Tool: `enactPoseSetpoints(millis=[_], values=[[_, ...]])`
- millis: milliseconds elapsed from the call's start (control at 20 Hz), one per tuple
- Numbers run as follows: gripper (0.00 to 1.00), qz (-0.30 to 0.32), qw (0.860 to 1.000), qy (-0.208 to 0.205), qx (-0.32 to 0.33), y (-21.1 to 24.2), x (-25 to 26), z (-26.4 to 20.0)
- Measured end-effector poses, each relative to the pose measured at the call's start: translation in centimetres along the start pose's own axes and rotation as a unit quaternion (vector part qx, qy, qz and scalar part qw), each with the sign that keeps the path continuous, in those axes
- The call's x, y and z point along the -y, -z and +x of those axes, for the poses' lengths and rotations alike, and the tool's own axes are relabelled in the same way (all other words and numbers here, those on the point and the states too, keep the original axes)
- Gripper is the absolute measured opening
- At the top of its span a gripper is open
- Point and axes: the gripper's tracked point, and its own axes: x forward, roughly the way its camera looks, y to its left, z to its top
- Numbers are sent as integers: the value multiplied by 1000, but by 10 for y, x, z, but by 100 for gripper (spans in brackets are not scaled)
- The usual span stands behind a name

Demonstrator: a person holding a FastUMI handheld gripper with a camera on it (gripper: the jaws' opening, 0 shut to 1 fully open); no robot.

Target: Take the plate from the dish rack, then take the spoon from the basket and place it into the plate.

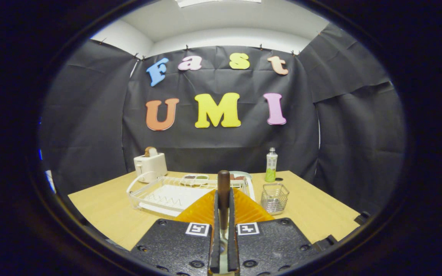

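The wooden table (313, 214) spans the lower frame, bearing the white dish rack (159, 195) left of centre, the orange plate (202, 210) at centre just beyond the gripper (223, 226), whose fingers clamp the upright dark-handled spoon (223, 191), and the wire basket (274, 197) right of centre.

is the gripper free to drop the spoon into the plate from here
Probably yes: the gripper is shut on the spoon, and the orange plate lies just below its fingers with nothing between.
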Motion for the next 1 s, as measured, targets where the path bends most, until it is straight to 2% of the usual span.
enactPoseSetpoints(millis=[200,300,500,750,950,1000], values=[[14,44,999,-8,-16,25,-20,3],[14,36,999,11,-7,28,-12,7],[16,32,999,18,-25,47,-1,17],[20,49,998,30,-25,43,26,18],[36,45,998,40,-17,36,51,9],[47,41,998,40,-15,33,56,5]])
